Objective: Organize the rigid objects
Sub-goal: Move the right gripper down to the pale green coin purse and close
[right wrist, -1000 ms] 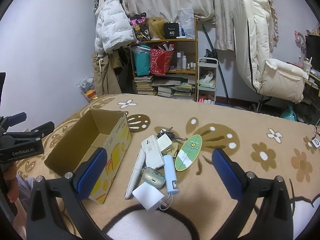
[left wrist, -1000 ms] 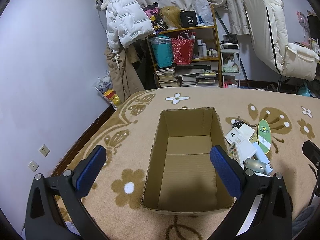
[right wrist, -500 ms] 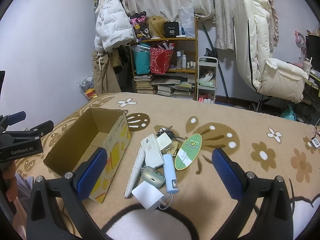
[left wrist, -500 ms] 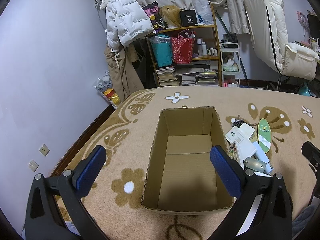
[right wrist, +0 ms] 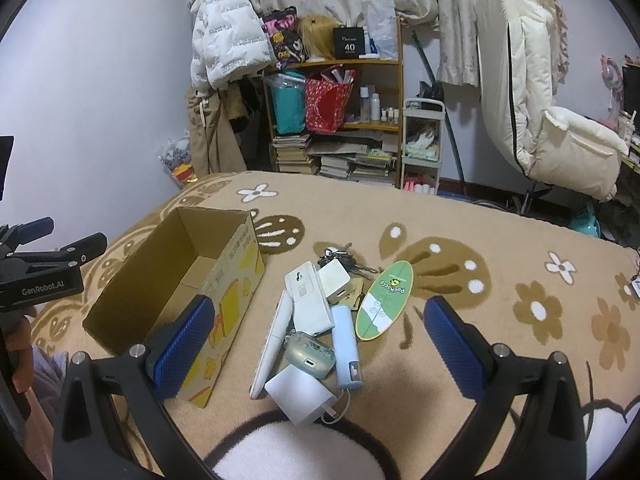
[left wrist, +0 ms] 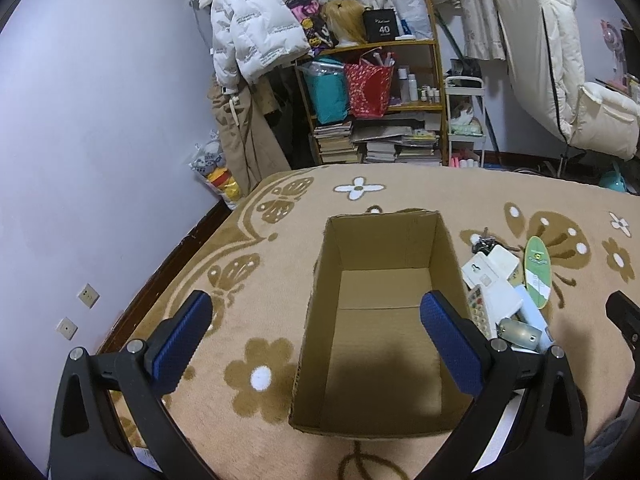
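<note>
An empty open cardboard box (left wrist: pixel 380 320) stands on a beige patterned blanket; it also shows in the right wrist view (right wrist: pixel 176 280). Right of it lies a pile: a white remote (right wrist: pixel 310 300), a white stick-shaped device (right wrist: pixel 272 336), a white charger (right wrist: pixel 300 394), a grey-green earbud case (right wrist: pixel 310 354), a pale blue tube (right wrist: pixel 346 336), a green skateboard-shaped item (right wrist: pixel 386 300), keys (right wrist: pixel 344 258). My left gripper (left wrist: pixel 320 340) is open and empty above the box's near end. My right gripper (right wrist: pixel 320 344) is open and empty above the pile.
A cluttered wooden shelf (right wrist: pixel 336 120) with books and bags, a hung white jacket (right wrist: pixel 224 44) and a cream recliner chair (right wrist: pixel 552 120) stand beyond the blanket's far edge. The left gripper's body (right wrist: pixel 36 276) sits at the left edge of the right wrist view.
</note>
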Demonstrator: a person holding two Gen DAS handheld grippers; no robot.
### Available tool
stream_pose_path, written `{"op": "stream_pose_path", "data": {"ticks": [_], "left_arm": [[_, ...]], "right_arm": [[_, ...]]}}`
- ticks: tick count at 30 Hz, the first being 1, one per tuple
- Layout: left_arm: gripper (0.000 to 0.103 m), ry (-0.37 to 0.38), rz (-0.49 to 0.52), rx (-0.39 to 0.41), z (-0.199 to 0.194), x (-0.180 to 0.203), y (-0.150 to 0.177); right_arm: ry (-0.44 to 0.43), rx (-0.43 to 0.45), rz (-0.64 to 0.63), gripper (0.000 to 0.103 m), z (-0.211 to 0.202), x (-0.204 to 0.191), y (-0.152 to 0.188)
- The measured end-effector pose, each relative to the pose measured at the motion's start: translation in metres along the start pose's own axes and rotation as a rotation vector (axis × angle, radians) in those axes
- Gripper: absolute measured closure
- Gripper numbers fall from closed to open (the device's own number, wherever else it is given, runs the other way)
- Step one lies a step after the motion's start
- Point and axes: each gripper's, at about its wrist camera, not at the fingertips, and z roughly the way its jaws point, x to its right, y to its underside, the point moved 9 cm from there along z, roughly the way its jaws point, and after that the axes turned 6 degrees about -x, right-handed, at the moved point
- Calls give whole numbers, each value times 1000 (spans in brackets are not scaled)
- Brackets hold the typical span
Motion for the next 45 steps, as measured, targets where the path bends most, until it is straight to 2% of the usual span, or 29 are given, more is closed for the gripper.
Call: {"op": "stream_pose_path", "data": {"ticks": [9,16,24,27,28,37,40,42,45], "left_arm": [[0,5,-10,-98,34,-5,-6],[0,-14,-16,-165,64,-11,-8],[0,-46,-42,-253,97,-26,3],[0,-48,-54,-299,110,-28,10],[0,-49,-57,-311,114,-29,12],[0,-92,-53,-388,131,-33,28],[0,-88,-49,-405,134,-32,32],[0,-94,-47,-409,134,-32,33],[8,-89,-46,-426,137,-32,37]], "right_arm": [[-104,-98,65,0,31,1,-13],[-104,-177,39,0,67,-6,-7],[-130,-287,-28,10,101,-19,17],[-119,-326,-55,17,112,-21,28],[-90,-332,-58,18,115,-18,30],[-51,-415,-57,20,130,-5,49],[-44,-432,-70,32,132,-6,54],[-50,-439,-85,33,134,-9,57],[-63,-438,-113,34,135,-15,59]]}}
